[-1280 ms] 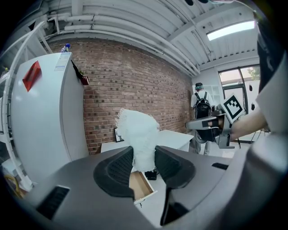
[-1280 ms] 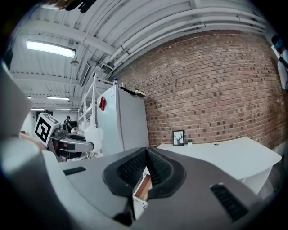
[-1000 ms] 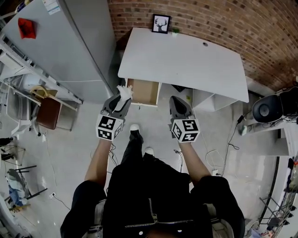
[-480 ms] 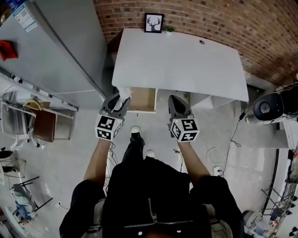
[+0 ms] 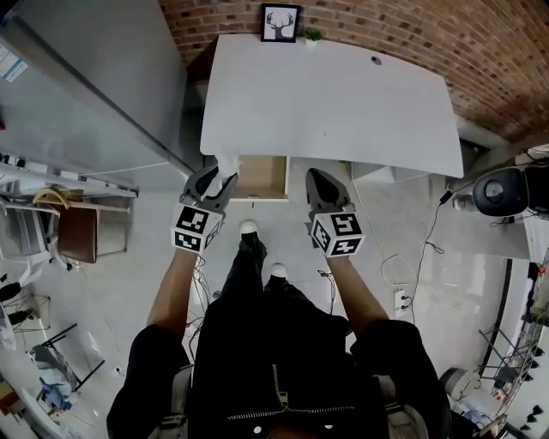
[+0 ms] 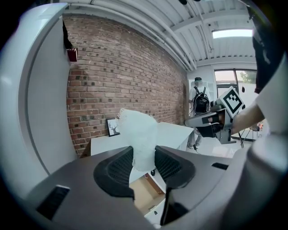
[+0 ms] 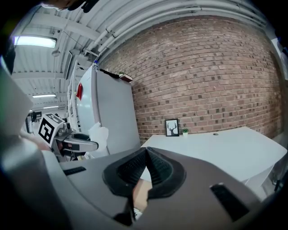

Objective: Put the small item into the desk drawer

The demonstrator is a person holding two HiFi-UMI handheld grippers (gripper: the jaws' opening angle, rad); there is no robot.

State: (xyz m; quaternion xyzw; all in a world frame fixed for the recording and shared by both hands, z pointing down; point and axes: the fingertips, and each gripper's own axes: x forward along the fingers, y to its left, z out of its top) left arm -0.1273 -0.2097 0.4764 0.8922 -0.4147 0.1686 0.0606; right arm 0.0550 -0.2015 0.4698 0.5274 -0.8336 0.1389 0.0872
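My left gripper [image 5: 214, 177] is shut on a small white crumpled item [image 5: 226, 163] that sticks up from between its pads [image 6: 120, 167]. It hovers at the left front corner of the open wooden drawer [image 5: 261, 177] under the white desk [image 5: 330, 103]. In the left gripper view the white item [image 6: 138, 134] stands between the jaws, with the drawer [image 6: 145, 196] below. My right gripper [image 5: 319, 182] is shut with nothing in it, to the right of the drawer. Its jaws meet in the right gripper view [image 7: 145, 168].
A framed deer picture [image 5: 280, 21] and a tiny plant [image 5: 311, 35] stand at the desk's back edge by the brick wall. A tall grey cabinet [image 5: 86, 86] rises at the left. A brown chair [image 5: 73, 233] and a round black device [image 5: 504, 190] flank the area.
Both grippers have moved forward toward the desk and slightly down, and the left one with the white item now sits at the drawer's left corner. Neither jaw state changed.
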